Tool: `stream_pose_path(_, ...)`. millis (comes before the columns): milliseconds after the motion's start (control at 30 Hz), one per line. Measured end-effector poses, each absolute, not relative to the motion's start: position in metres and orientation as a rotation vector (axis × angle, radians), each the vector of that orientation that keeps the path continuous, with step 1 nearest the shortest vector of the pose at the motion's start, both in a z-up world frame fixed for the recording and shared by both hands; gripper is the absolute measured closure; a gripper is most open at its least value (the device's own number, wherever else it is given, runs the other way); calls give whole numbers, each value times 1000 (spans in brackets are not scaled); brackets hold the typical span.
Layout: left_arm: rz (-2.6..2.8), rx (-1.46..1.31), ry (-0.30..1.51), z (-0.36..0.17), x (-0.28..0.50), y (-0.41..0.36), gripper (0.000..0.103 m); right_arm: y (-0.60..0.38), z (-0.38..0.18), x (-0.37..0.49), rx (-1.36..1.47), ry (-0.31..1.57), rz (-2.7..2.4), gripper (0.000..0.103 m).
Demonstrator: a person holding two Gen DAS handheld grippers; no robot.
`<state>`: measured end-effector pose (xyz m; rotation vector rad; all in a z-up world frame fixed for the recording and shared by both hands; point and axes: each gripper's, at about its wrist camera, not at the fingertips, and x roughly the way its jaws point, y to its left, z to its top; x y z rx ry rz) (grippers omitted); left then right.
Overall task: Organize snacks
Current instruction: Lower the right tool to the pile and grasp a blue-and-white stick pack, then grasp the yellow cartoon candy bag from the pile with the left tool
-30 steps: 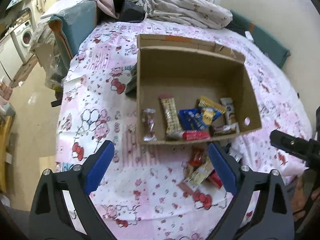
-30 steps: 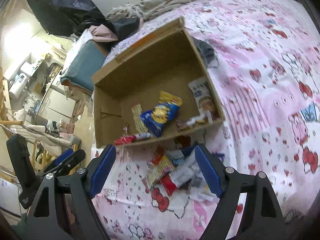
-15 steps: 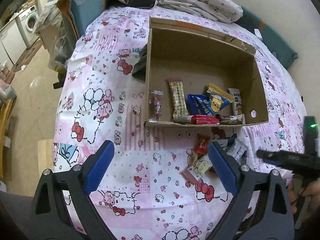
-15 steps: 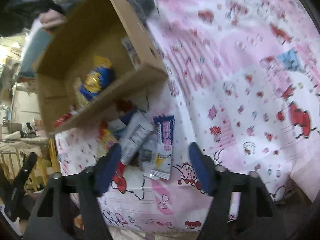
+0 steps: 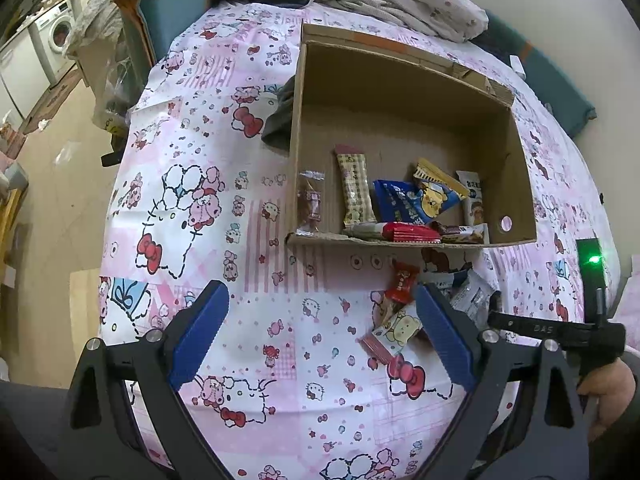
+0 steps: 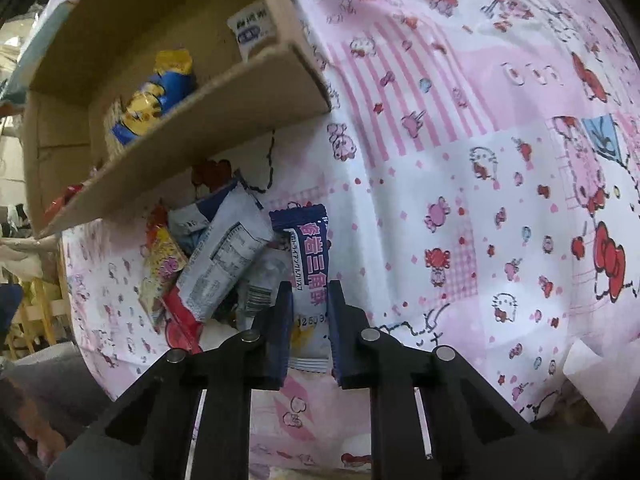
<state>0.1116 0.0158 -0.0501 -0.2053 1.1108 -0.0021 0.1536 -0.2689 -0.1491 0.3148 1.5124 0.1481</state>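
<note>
Several snacks already lay inside the cardboard box [image 5: 404,92], while a small heap waited on the patterned bedsheet [image 6: 460,160] just outside its near wall. The right gripper [image 6: 309,320] had its jaws pinched narrowly on a purple-and-white wrapper [image 6: 310,256] at the right edge of that heap, the blue pads pressing the packet's lower half, though whether it had lifted off the sheet could not be told. The left gripper [image 5: 320,340] hung above the bedsheet with its fingers spread wide and nothing between them. Judging by its flat, crinkled look, the packet was probably light, soft and a little slippery, with contents that might crush; a gentle hold across its width near the sealed end seemed soundest. A grey foil packet [image 6: 224,256] overlapped its left side and could drag along
</note>
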Motion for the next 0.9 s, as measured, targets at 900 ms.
stream_pose_path(900, -331, 162, 1365, -152, 128, -92, 46, -289, -93, 139, 478, 1273, 195, 86)
